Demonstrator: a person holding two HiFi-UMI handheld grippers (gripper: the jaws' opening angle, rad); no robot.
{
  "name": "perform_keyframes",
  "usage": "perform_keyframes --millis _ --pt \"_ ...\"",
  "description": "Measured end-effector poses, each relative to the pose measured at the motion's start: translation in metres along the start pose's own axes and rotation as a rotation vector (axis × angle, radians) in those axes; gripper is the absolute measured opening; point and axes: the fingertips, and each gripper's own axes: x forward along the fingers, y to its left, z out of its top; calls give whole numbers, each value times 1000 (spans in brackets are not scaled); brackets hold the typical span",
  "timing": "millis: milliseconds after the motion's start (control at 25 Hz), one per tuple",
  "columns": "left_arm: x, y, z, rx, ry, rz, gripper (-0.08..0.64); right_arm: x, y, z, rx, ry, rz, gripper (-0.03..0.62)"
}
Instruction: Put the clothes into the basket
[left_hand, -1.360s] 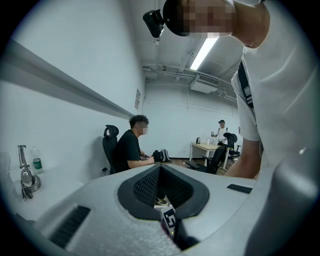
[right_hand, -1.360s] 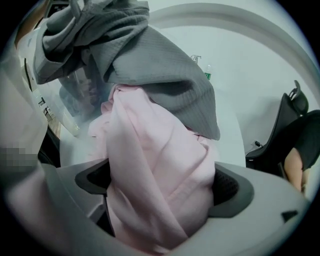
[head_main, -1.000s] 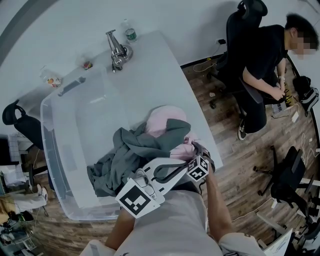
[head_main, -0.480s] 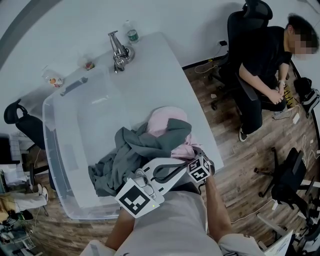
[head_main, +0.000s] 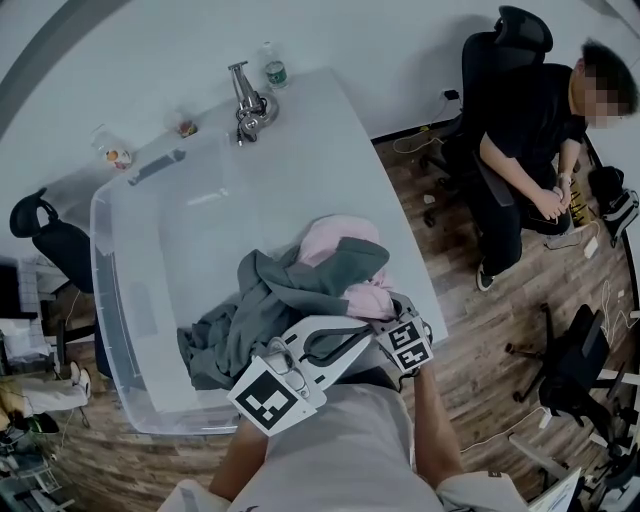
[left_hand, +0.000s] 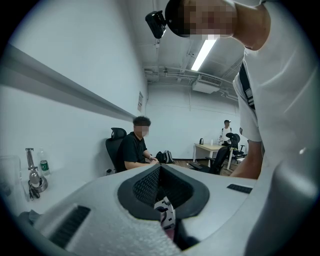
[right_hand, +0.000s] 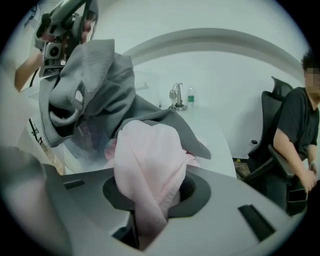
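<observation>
Ok so, biggest stuff first. The white tabletop (head_main: 340, 150) fills the upper middle of the head view. The clear plastic storage basket (head_main: 100, 290) takes up its left half and is mostly bare inside.

The crumpled grey garment (head_main: 265, 300) sprawls mid-frame. Its lower-left part hangs down into the basket, and the rest is flopped over the pale pink fleecy garment (head_main: 335, 240). That one seems to sit just right of the basket's rim.

Our right gripper (right_hand: 152, 175) has just been closing its fingers (right_hand: 85, 200), and they're now clamped on a fold of the pink one. The left gripper (left_hand: 160, 169), low in the frame, has its fingers (left_hand: 100, 205) together, with nothing in them as far as we can tell.

How we'd play it: lift the pink one slowly, since the grey one lies on top and could get dragged along. Once it's clear, swing left over the rim and only let go above bare basket floor. The left gripper can grab the grey one after.
</observation>
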Motion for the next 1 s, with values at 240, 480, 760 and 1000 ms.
perform_keyframes --millis 240,480,760,1000 --pt "-14 0 4 13 -11 25 5 -18 12 37 -41 -74 -7 110" --pt "-29 7 11 24 -33 63 5 -38 17 70 -26 -156 6 110" --pt "-49 13 16 20 -64 94 5 -61 25 103 -47 -223 -11 109" --pt "-58 9 21 43 -76 93 5 -86 32 128 -81 -273 -28 107"
